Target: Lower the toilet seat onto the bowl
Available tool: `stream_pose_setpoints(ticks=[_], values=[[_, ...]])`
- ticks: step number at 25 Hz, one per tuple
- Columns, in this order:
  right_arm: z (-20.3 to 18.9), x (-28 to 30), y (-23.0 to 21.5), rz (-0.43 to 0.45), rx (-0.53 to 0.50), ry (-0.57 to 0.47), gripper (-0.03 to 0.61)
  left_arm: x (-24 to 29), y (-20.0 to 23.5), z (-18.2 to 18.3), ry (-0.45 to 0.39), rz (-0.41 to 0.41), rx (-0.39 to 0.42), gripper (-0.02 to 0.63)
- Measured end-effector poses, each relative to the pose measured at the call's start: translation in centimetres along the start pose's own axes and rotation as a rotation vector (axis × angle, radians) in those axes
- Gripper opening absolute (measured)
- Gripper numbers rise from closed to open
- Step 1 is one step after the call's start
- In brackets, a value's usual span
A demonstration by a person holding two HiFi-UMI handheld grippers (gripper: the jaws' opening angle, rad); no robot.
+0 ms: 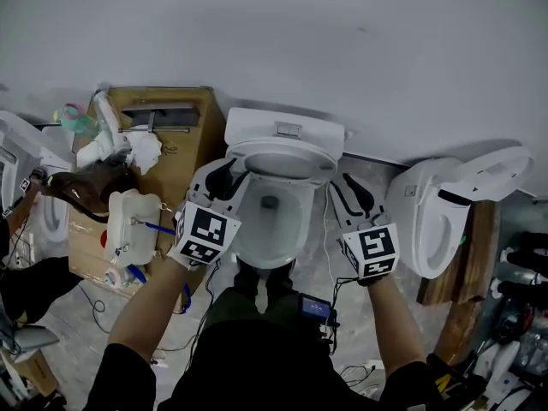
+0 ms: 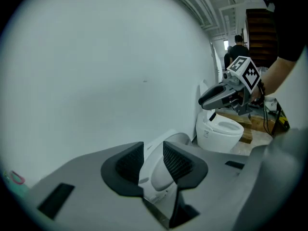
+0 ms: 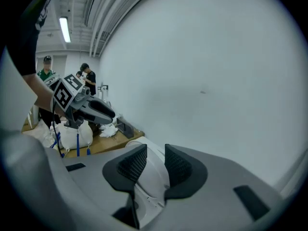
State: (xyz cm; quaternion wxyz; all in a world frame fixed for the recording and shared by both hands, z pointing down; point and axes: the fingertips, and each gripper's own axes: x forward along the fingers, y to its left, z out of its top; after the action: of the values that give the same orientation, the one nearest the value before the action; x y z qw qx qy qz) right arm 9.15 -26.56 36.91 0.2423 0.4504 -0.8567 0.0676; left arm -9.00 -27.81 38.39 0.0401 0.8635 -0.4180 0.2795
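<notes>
Head view, open toilet bowl (image 1: pixel 287 229), right gripper view, bystanders (image 3: pixel 88 79)

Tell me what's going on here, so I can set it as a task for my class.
A person stands facing a white toilet with a gripper in each hand. The left gripper hovers at the left side of the bowl, the right gripper at its right. Both have open jaws and hold nothing. The seat looks raised against the tank, not yet lowered.

The toilet (image 1: pixel 272 225) stands against the wall (image 1: pixel 342 41), wooden crate (image 1: pixel 187 157) left, another toilet (image 1: pixel 425 221) right.
</notes>
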Motion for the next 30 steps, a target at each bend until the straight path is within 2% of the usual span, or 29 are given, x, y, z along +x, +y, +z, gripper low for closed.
stream_pose_setpoints(ticks=[6,9,17,22,30], values=[[-3.0,4.5,-0.9,0.014,0.000,0.070,0.129,4.8,1.7,-3.6,0.088,0.009,-0.003,0.132],[-4.6,6.3,-1.1,0.021,-0.013,0.113,0.129,6.5,2.1,-5.0,0.121,0.011,0.022,0.132],[-7.5,10.5,-2.2,0.002,-0.056,0.191,0.127,10.2,2.6,-6.4,0.162,-0.001,0.067,0.132],[-8.1,12.0,-2.4,-0.022,-0.136,0.208,0.121,11.9,2.4,-6.7,0.177,-0.011,0.116,0.130],[-7.9,13.5,-1.9,-0.059,-0.306,0.219,0.106,12.9,2.5,-7.0,0.180,-0.011,0.103,0.118]])
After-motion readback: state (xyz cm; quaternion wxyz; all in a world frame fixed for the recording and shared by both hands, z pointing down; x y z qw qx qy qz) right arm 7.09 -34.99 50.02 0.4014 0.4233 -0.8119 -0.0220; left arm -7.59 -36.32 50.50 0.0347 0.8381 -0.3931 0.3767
